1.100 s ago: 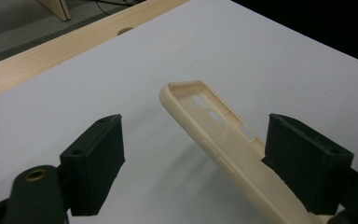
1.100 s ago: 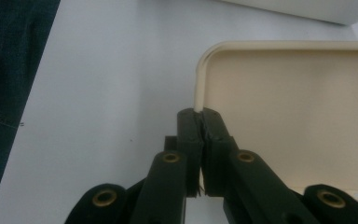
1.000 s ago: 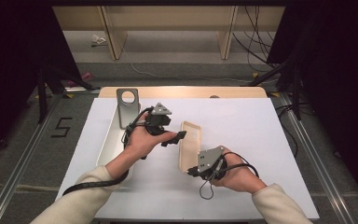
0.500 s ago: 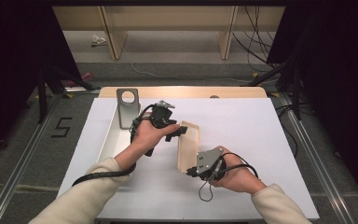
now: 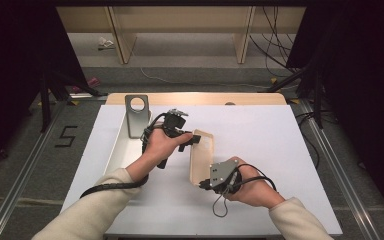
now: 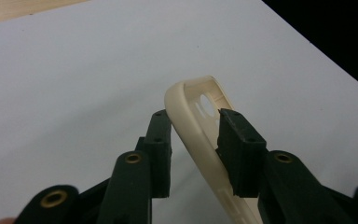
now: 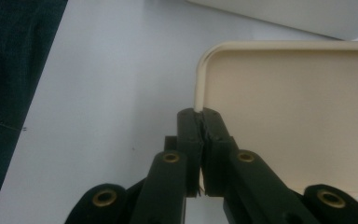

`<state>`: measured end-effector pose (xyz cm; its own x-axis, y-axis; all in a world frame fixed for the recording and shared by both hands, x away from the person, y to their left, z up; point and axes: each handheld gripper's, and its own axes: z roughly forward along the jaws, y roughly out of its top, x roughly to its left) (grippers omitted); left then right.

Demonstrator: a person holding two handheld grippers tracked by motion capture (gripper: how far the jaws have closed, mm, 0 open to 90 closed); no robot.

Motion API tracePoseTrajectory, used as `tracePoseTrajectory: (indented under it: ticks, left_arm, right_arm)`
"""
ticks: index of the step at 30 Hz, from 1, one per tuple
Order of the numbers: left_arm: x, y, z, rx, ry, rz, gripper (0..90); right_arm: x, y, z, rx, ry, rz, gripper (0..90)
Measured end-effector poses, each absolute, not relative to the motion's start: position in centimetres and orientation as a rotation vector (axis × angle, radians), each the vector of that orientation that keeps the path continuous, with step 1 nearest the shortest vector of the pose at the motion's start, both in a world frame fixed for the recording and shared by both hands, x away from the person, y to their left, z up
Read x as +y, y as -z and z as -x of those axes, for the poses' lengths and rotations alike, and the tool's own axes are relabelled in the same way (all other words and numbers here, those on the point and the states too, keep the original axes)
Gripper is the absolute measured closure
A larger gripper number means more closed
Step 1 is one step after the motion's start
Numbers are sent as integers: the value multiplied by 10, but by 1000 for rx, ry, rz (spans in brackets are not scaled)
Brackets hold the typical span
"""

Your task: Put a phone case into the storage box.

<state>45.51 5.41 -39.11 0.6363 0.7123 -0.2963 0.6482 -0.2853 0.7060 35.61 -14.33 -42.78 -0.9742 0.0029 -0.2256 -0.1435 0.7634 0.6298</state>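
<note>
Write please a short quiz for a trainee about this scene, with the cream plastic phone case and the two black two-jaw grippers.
1. True or false: the right gripper is shut on the rim of the cream plastic phone case.
2. What stands at the far end of the long white tray? A) a grey metal bracket with a round hole; B) a red cup; C) a blue bottle.
3. Which part of the case lies between the jaws of the left gripper?

Key
1. True: its jaws pinch the rim near a corner.
2. A.
3. The side rim at the end with the camera cut-out; the jaws have just been closing around it, with a small gap left.
</note>
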Motion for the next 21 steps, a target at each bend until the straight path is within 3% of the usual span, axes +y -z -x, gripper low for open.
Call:
tracePoseTrajectory:
  ticks: [21]
  left_arm:
    - [52, 383, -446, 1069, -11, -1925, 768]
  right_arm:
    - [-142, 434, -358, 2772, -971, 107, 885]
